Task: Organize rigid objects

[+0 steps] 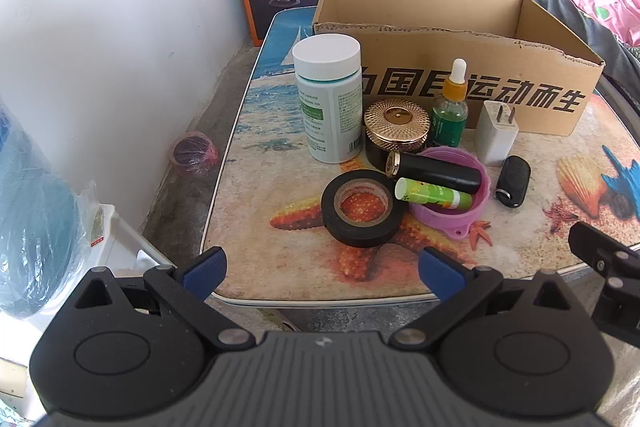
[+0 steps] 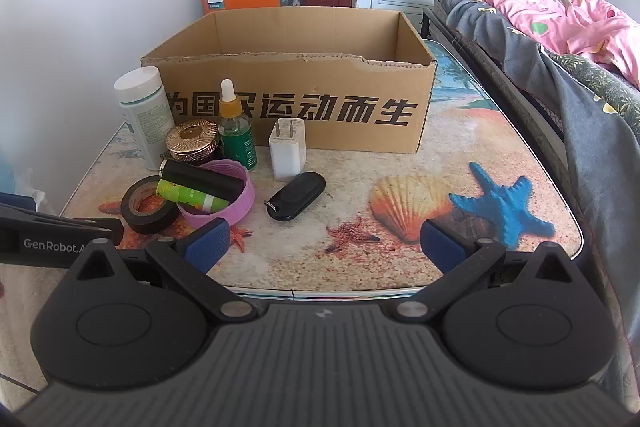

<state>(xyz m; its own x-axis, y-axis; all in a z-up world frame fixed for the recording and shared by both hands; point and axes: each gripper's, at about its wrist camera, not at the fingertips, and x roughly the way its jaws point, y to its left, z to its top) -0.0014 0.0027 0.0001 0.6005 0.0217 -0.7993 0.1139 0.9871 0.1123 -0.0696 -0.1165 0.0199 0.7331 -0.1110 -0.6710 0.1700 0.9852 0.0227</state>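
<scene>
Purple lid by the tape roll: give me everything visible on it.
The purple lid is a round, shallow plastic ring lying open side up on the table, with a small tab on its near edge. A black tube and a green lip balm lie tilted across it, ends overhanging the rim toward the black tape roll. Whether lid and roll touch is unclear. Neither gripper touches it.

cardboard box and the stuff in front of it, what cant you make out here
- Floor of the cardboard box: hidden by its own front wall in both views, so whether anything lies inside cannot be told.
- Label text on the white bottle: too small to read in either view.
- Base of the gold-lidded jar: left wrist view, covered by the black tube.
- Table under the purple lid: hidden by it.
</scene>
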